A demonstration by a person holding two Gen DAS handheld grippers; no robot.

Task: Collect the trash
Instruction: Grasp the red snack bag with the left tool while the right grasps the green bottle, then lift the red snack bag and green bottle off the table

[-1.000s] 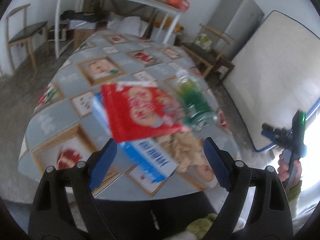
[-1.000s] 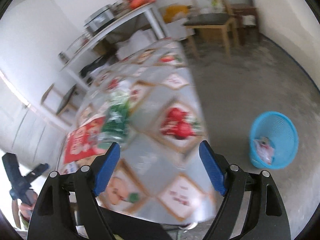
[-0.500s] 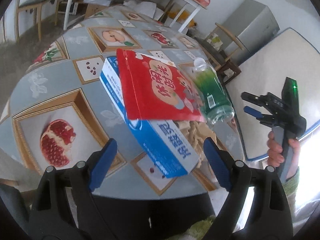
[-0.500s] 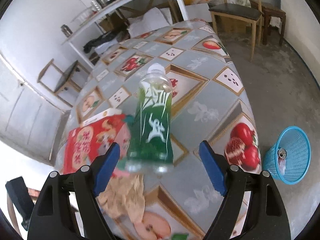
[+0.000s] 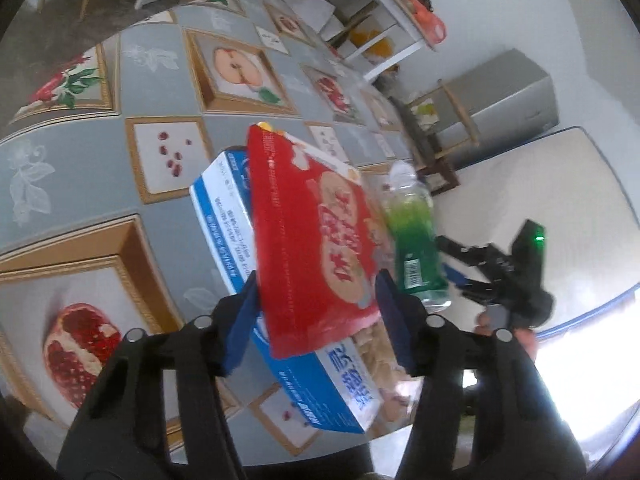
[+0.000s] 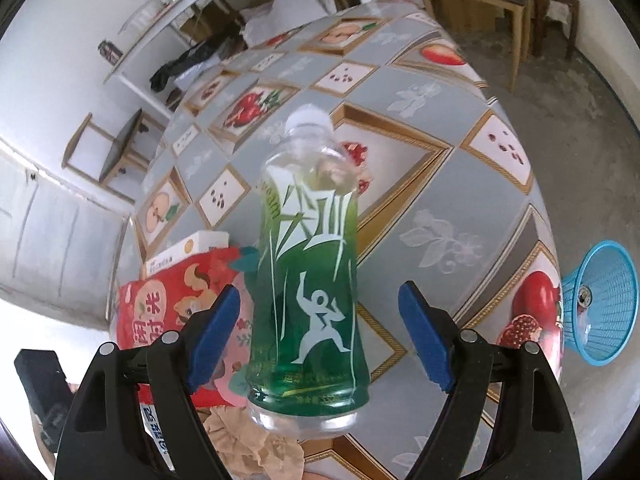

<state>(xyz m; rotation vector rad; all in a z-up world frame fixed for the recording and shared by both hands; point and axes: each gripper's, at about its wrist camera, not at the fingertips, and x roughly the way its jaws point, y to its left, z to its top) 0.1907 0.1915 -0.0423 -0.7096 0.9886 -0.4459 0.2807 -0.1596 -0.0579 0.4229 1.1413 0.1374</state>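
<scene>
Glossy red snack pouch (image 5: 316, 236), flat and rectangular with printed characters, lying atop a blue-and-white cardboard box (image 5: 256, 264) near the table's close edge. Crumpled tan paper (image 6: 256, 440) beside the box, soft and wrinkled. Clear plastic bottle (image 6: 308, 272) with green printed sleeve and white cap, standing upright just beside the pouch; smooth, waisted cylinder. Table (image 5: 120, 184) covered in a shiny grey oilcloth with gold-framed fruit panels. Blue plastic mesh basket (image 6: 600, 304) on the concrete floor, well apart from the table, holding a few scraps.

Left gripper (image 5: 316, 320) angled down over the table edge, blue-padded fingers (image 5: 240, 328) flanking the near end of the red pouch; contact cannot be confirmed, jaws narrowly apart. Right gripper (image 6: 320, 340) level with the bottle's lower half, fingers (image 6: 424, 340) spread wide, a clear gap on either side of the bottle. Right gripper also seen from the left wrist view (image 5: 460, 272), just beside the bottle.
</scene>
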